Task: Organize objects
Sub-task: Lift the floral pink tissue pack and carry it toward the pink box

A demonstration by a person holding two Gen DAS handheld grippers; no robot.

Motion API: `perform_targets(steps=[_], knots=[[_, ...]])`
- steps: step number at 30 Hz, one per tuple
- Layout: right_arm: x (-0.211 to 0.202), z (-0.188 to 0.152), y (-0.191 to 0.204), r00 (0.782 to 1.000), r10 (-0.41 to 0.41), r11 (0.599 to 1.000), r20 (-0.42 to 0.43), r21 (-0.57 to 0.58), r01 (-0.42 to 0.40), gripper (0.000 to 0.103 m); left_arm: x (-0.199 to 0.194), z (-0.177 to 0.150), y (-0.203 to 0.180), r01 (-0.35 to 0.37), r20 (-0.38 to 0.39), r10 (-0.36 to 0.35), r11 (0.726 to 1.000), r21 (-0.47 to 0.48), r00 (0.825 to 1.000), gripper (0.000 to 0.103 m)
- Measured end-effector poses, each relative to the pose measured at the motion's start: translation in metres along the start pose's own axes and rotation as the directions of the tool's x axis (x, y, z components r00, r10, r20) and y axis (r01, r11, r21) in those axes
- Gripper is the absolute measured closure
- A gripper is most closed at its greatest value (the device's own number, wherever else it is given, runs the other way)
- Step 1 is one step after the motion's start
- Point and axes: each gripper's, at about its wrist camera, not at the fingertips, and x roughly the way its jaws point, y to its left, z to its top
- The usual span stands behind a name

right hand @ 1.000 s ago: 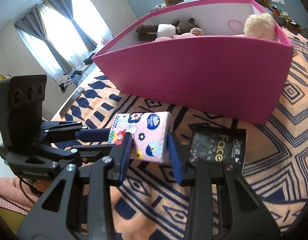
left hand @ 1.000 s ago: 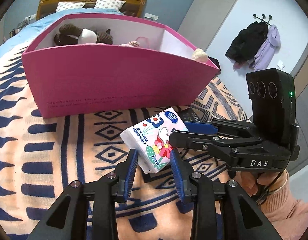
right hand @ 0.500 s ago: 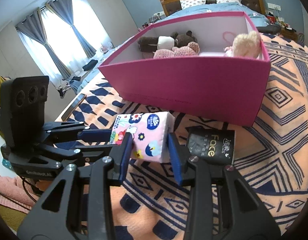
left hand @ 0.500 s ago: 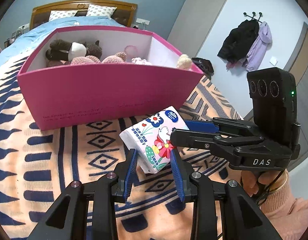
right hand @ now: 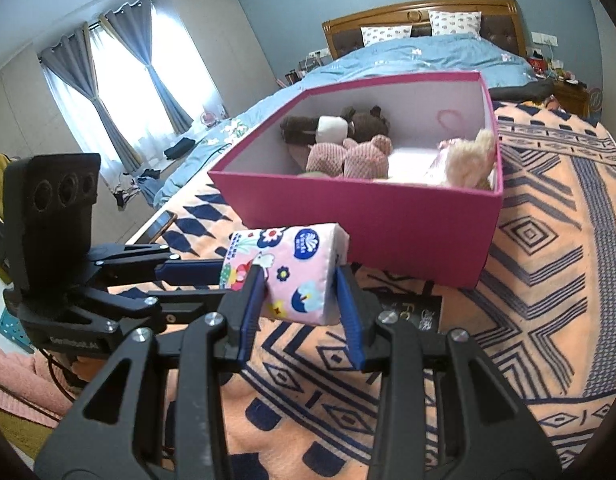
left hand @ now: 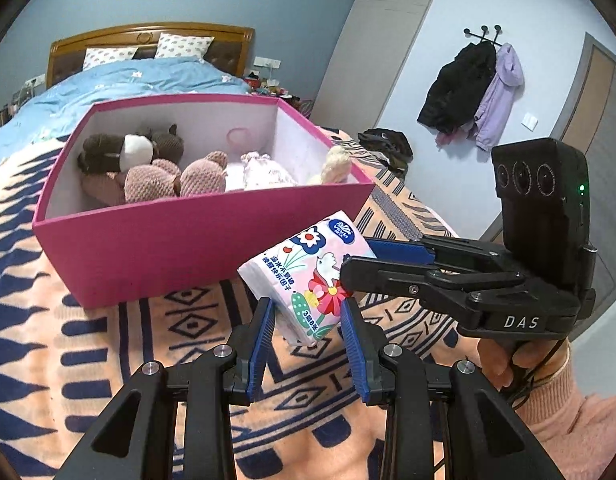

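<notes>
Both grippers are pinching one tissue pack (left hand: 308,276), held in the air over the patterned blanket (left hand: 67,340), just in front of the pink box (left hand: 187,248). Left gripper (left hand: 307,320) is squeezing the pack's lower end between its blue pads, right gripper (right hand: 301,300) is clamping it from the other side; each one is showing up side-on in the other's view. Pack is sitting tilted, not touching the box. Box is lying open on the blanket with plush toys (right hand: 348,152) inside. Black packet (right hand: 420,312) is lying flat on the blanket under the right gripper, near the box's front wall
</notes>
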Motion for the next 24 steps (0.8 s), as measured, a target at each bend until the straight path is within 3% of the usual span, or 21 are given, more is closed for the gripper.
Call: perform_targets(steps=[24], knots=[[-0.027,0.032,-0.001,0.994,-0.043,0.998,0.100,-0.040,0.047,0.062,-0.001,0.043,-0.013,-0.011,0.052,0.008,0.998,0.060,0.999,0.068]])
